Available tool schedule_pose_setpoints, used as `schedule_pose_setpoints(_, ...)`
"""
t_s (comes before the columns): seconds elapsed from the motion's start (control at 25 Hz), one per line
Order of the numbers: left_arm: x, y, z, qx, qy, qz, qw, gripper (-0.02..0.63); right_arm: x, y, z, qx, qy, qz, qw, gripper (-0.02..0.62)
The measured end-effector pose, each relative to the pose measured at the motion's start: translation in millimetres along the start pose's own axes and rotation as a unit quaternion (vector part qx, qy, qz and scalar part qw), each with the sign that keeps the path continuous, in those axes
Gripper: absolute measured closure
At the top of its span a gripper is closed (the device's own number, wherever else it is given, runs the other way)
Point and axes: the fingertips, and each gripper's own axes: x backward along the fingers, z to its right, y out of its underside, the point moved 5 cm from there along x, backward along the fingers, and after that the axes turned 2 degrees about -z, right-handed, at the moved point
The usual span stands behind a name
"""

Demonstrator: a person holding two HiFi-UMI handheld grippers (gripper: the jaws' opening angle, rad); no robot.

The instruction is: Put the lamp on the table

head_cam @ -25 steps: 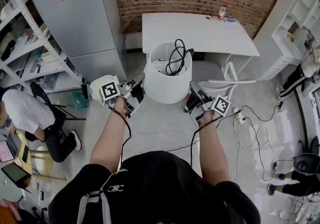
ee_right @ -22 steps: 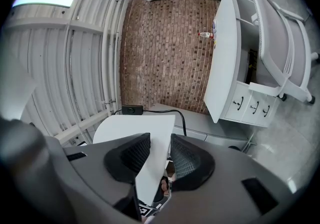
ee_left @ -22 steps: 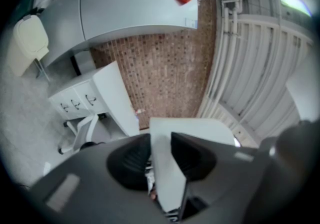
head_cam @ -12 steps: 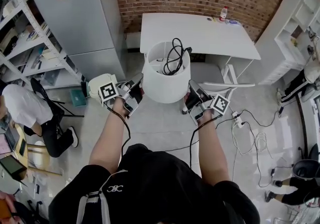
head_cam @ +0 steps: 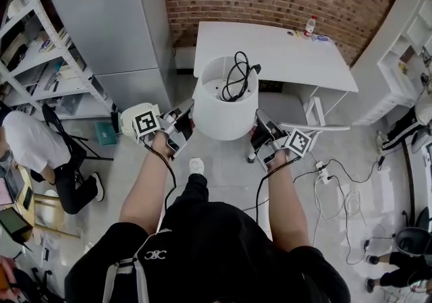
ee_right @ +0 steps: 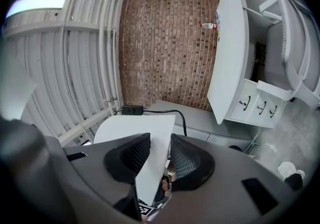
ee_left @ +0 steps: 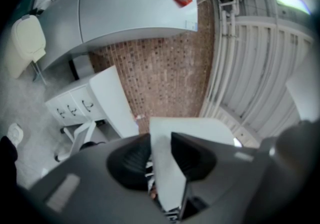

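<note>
A white drum-shaped lamp [head_cam: 225, 107] hangs in the air in front of me, with its black cord [head_cam: 236, 75] coiled on top. My left gripper [head_cam: 185, 119] is shut on the lamp's left wall [ee_left: 162, 168]. Opposite it, my right gripper [head_cam: 260, 129] pinches the right wall [ee_right: 152, 160]. Beyond the lamp stands the white table [head_cam: 277, 48] against the brick wall; the lamp's far side overlaps its near edge in the head view. The lamp's underside is hidden.
A grey fridge [head_cam: 111, 21] stands left of the table, metal shelves [head_cam: 34, 59] further left. A bottle [head_cam: 310, 25] and small items sit at the table's far right. A white chair [head_cam: 307, 126] is by the table. Cables [head_cam: 331, 187] lie on the floor; a person [head_cam: 40, 153] crouches left.
The lamp and both grippers have kept their hold and place in the view. The table has shifted slightly right in view, and my foot now shows below the lamp.
</note>
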Motion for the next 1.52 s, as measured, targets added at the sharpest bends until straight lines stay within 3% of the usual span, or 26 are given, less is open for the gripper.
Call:
schedule_pose_setpoints(0.8, -123.8, -125.7, -70.3, 0.028, 0.009, -0.007, 0.9995, 0.491, -120.9, -99.5, 72.4, 0.009, 0.02, 0.008, 1.0, 0.477)
schedule_pose_setpoints(0.92, -140.3, -151.3, -81.6, 0.014, 0.015, -0.011, 0.9997, 0.492, -143.7, -111.7, 84.7, 0.011, 0.025, 0.005, 1.0, 0.476)
schedule_pose_setpoints(1.52, -230.7, -264.1, -127.0, 0.034, 0.014, -0.06, 0.9975, 0.491, -248.3, -178.6, 126.8, 0.011, 0.045, 0.044, 0.998, 0.476)
